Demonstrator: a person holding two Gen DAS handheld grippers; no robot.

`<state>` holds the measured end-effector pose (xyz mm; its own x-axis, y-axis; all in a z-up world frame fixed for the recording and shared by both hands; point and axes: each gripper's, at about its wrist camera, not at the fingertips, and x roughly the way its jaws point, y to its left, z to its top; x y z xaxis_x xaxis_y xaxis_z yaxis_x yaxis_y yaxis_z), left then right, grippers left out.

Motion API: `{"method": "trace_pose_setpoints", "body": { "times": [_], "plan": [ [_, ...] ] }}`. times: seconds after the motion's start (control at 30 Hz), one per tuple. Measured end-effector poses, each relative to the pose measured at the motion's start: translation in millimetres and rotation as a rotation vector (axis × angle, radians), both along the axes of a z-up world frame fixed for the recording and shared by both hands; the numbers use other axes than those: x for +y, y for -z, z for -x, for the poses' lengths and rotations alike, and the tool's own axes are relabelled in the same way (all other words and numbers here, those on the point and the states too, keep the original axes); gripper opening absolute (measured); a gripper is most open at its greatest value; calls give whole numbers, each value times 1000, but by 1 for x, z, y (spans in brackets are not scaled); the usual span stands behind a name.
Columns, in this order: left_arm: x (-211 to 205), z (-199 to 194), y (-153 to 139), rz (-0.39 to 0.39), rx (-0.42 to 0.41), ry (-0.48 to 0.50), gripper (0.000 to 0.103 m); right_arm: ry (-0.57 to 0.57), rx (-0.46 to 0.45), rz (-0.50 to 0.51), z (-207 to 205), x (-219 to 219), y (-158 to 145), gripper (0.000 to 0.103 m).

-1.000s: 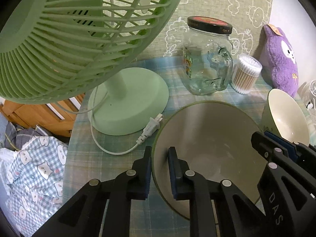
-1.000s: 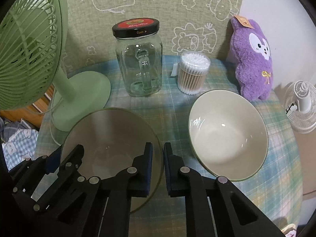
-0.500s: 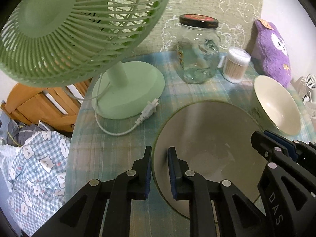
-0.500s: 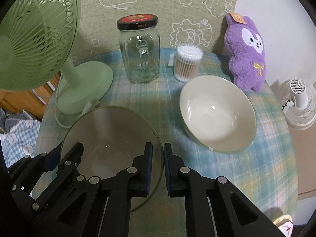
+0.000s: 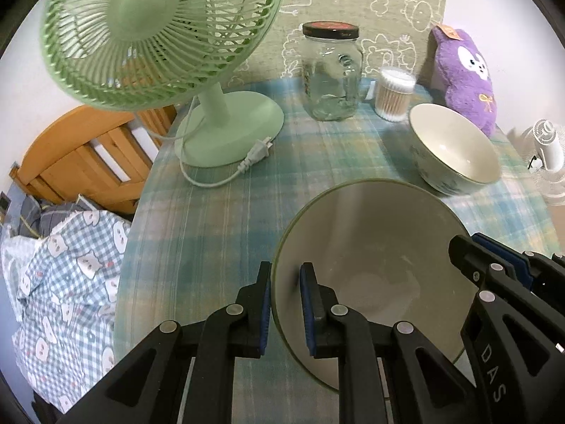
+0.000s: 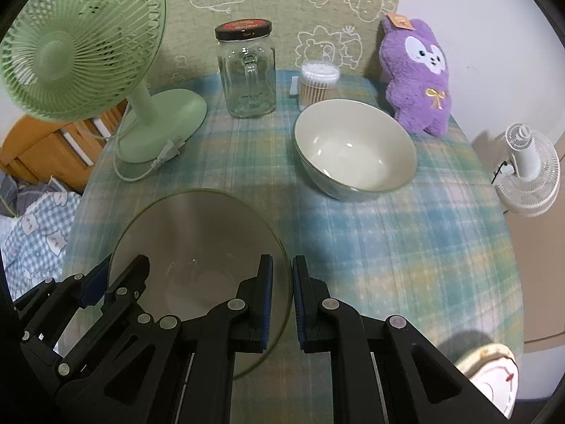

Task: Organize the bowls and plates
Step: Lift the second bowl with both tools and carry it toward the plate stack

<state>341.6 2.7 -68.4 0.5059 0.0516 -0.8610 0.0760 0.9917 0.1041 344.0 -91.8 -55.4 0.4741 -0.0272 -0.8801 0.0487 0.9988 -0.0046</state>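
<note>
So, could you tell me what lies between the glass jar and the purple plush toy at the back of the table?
A round tub of cotton swabs stands between the glass jar and the purple plush toy; the right wrist view shows it best.

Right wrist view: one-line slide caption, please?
Both grippers, right and left, clamp opposite rims of a large bowl above the table, near a second bowl.

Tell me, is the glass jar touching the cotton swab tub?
Apart. The right wrist view shows tablecloth between the glass jar and the cotton swab tub.
</note>
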Motion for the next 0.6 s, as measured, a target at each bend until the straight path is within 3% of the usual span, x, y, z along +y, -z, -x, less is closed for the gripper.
{"method": "trace_pose_setpoints", "body": {
  "times": [0.6],
  "plan": [
    [-20,83,-60,10,-74,-61,13,-37,-89,-16,86,-21,-63,14]
  ]
}}
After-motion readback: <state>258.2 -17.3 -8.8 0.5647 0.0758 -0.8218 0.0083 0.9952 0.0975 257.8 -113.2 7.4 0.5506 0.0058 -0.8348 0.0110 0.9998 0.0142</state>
